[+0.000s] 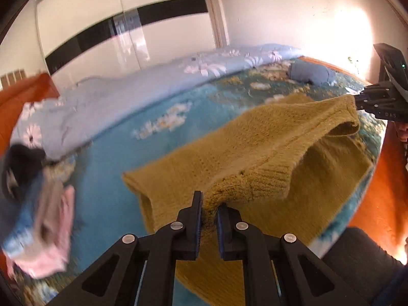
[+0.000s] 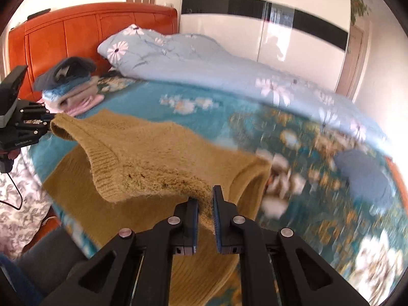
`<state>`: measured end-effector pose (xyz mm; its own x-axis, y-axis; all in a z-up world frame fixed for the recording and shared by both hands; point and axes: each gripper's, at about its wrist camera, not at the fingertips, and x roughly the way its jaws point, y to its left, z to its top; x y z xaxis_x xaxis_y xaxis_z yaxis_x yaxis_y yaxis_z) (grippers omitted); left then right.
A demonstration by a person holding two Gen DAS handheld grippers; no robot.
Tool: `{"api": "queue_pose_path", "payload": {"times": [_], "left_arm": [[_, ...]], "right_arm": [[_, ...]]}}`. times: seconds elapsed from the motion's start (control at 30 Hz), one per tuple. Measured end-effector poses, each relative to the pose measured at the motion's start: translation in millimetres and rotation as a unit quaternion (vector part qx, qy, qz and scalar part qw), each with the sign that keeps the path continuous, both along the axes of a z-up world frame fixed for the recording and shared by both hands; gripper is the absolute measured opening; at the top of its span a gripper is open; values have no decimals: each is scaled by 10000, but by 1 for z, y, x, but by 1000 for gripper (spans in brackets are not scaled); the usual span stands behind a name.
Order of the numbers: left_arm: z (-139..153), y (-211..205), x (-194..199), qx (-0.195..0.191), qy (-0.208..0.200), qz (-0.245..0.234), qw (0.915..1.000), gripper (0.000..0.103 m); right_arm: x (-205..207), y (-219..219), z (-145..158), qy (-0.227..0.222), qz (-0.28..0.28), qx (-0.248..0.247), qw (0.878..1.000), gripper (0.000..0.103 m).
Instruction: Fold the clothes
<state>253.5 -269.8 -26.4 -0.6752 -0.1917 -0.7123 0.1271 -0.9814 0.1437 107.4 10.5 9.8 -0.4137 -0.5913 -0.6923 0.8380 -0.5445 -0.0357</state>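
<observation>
A mustard-yellow knitted sweater (image 1: 255,153) lies partly on the bed, one edge lifted off it and stretched between both grippers. My left gripper (image 1: 209,204) is shut on a bunched corner of the knit at the bottom of the left wrist view. The right gripper (image 1: 357,103) shows at that view's right edge, clamped on the far corner. In the right wrist view the same sweater (image 2: 158,153) hangs folded over itself, my right gripper (image 2: 206,199) shut on its near corner. The left gripper (image 2: 49,121) holds the other corner at the left edge.
A stack of folded clothes (image 2: 71,86) sits by the orange headboard (image 2: 63,30). A light blue floral quilt (image 2: 191,58) lies along the far side of the teal floral bedspread (image 1: 122,158). A grey-blue garment (image 2: 362,176) rests on the bedspread. White wardrobe doors (image 2: 255,25) stand behind.
</observation>
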Motion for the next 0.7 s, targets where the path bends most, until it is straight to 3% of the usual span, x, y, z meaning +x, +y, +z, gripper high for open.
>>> {"api": "queue_pose_path", "payload": {"times": [0.23, 0.47, 0.57, 0.6, 0.67, 0.7], "left_arm": [[-52, 11, 15, 729, -376, 468, 9955, 14], [-55, 5, 25, 1221, -213, 577, 9906, 20], [-51, -6, 38, 1596, -69, 663, 9849, 31], [-50, -10, 42, 1722, -23, 706, 9825, 34], [-45, -18, 51, 1953, 104, 812, 9773, 52], [-42, -23, 58, 2123, 234, 838, 9733, 56]], "right_arm": [[15, 17, -63, -926, -328, -47, 9952, 11], [12, 26, -70, -1185, -512, -282, 9912, 15], [11, 41, -69, -1430, -739, -395, 9862, 38], [10, 46, -68, -1525, -825, -438, 9839, 56], [11, 63, -68, -1753, -994, -696, 9770, 59], [11, 72, -68, -1850, -1084, -810, 9734, 60]]}}
